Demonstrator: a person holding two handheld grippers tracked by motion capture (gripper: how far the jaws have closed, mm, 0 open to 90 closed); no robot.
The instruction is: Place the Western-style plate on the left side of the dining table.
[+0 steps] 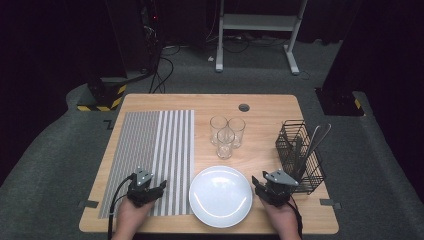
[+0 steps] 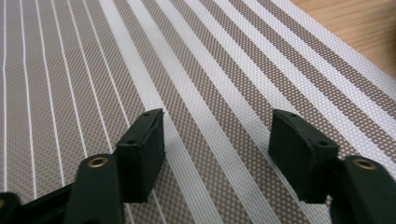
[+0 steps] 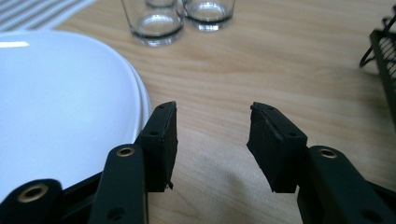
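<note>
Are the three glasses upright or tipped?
Upright: all three glasses stand on their bases, rims up, clustered behind the plate.

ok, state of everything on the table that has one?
left gripper: open, empty, over the striped placemat
right gripper: open, empty, over bare table
plate: empty, upright
three glasses: upright, empty, clustered
wire caddy: upright, holding cutlery

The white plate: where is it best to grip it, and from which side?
Probably the right rim of the white plate, approached by the right gripper, open beside it. The plate lies flat on the table, so only its thin raised edge offers the jaws a hold.
</note>
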